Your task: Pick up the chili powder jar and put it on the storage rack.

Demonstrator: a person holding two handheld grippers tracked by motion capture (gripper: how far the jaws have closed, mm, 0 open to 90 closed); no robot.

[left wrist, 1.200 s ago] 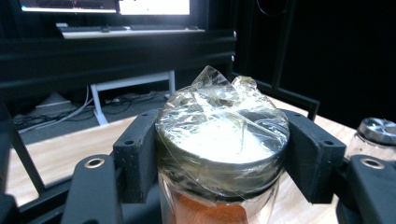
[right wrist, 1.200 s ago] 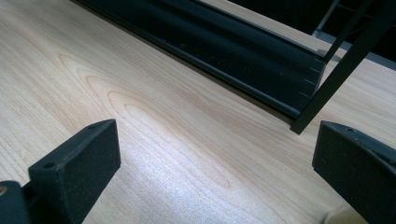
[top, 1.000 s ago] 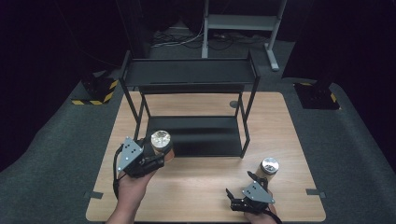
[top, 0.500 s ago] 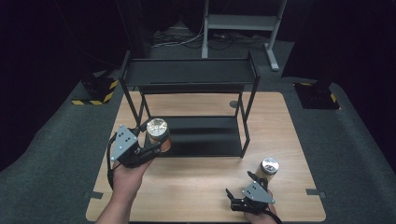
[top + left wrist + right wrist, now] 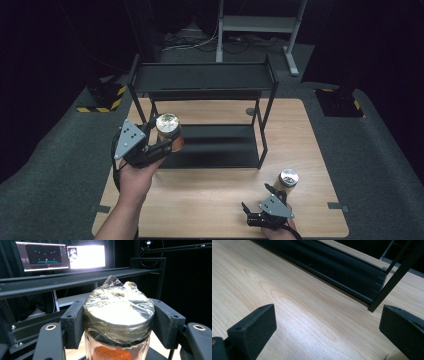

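- The right gripper (image 5: 261, 212) rests low at the near edge of the pale wooden table (image 5: 210, 200), jaws spread wide with nothing between them.
- A second metal-lidded jar (image 5: 288, 179) stands just beyond it.
- The left gripper (image 5: 159, 145) clamps a clear glass jar with orange powder, plastic film over its lid (image 5: 118, 317), raised in front of the black metal two-tier shelf (image 5: 202, 80).

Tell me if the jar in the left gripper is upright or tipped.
Upright: the jar sits lid-up between the left gripper's fingers.
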